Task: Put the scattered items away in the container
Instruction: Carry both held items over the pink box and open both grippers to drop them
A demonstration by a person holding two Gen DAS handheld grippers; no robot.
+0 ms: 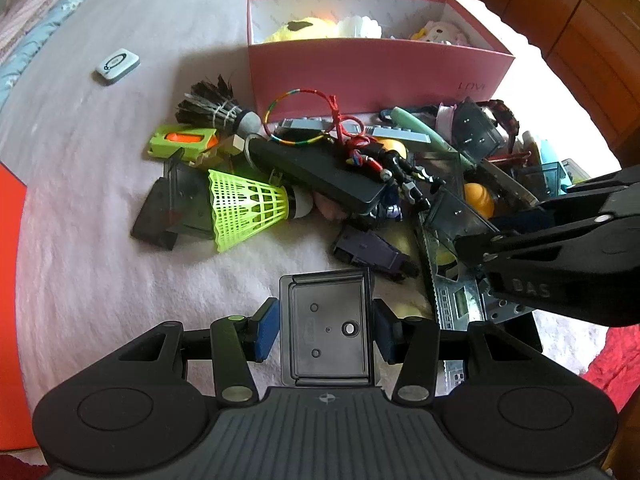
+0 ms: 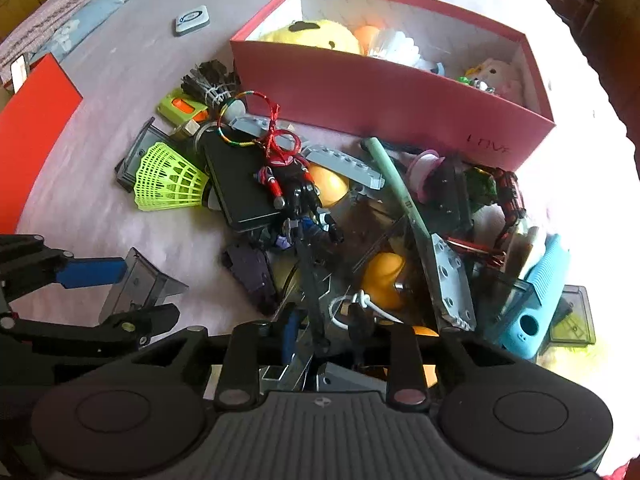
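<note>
While my left gripper (image 1: 326, 330) clamped its blue pads (image 1: 267, 328) on both sides of a smoky clear plastic case (image 1: 327, 330), I held it low above the pale blanket (image 1: 100, 208), just short of the pile. My right gripper (image 2: 322, 334) was pushed into the clutter, its fingers narrowed around a dark clear plastic piece (image 2: 316, 280); whether it truly gripped I could not tell. Beyond lay the heap: a purple toy block (image 1: 372, 250), a neon green shuttlecock (image 1: 248, 204) beside a black flat case (image 1: 320, 170), orange balls (image 2: 384, 276), a blue comb (image 2: 536, 300) at the right, and a black feather shuttlecock (image 1: 212, 106). Farthest stood the pink box (image 1: 372, 68), touching the heap, holding a yellow plush toy (image 2: 316, 36), a white shuttlecock (image 2: 394, 48) and a small pale plush (image 2: 496, 74).
</note>
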